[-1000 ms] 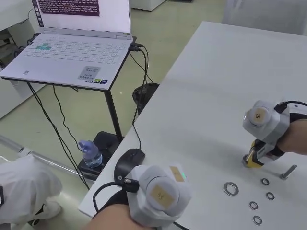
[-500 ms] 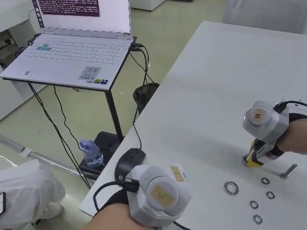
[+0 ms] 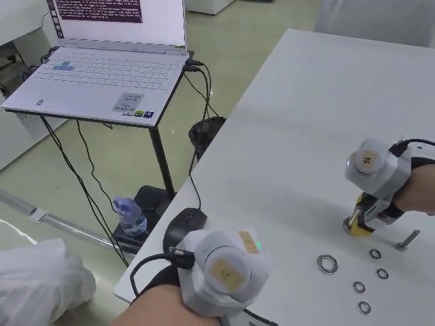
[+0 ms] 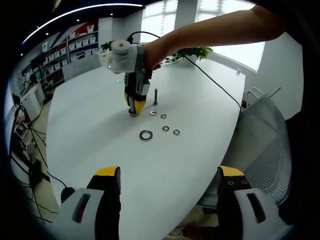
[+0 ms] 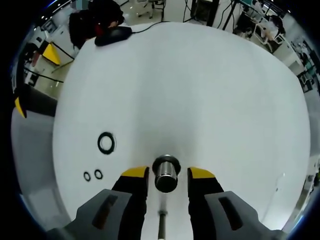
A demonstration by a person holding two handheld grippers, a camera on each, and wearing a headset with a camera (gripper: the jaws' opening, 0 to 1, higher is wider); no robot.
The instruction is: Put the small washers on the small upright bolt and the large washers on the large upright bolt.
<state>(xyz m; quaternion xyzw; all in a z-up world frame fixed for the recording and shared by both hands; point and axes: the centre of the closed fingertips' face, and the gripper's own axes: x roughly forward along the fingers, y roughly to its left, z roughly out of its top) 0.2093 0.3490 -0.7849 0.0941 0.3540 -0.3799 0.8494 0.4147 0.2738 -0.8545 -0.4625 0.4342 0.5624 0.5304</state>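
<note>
– Pinching what, the right tool (image 3: 355, 226)?
– Large bolt (image 5: 166, 172), upright on the desk (image 3: 306, 122), lower right of head view. Left tool (image 4: 169, 175): jaws spread, empty. Large washer (image 3: 327, 264) and small washers (image 3: 359, 286) lie loose below it.

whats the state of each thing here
left hand-held gripper, open, empty
right hand-held gripper, jaws close around large bolt, contact unclear
large bolt, upright on table
small bolt, upright, bare
large washer, flat on table
small washers, four, flat on table
laptop, open, screen on
</note>
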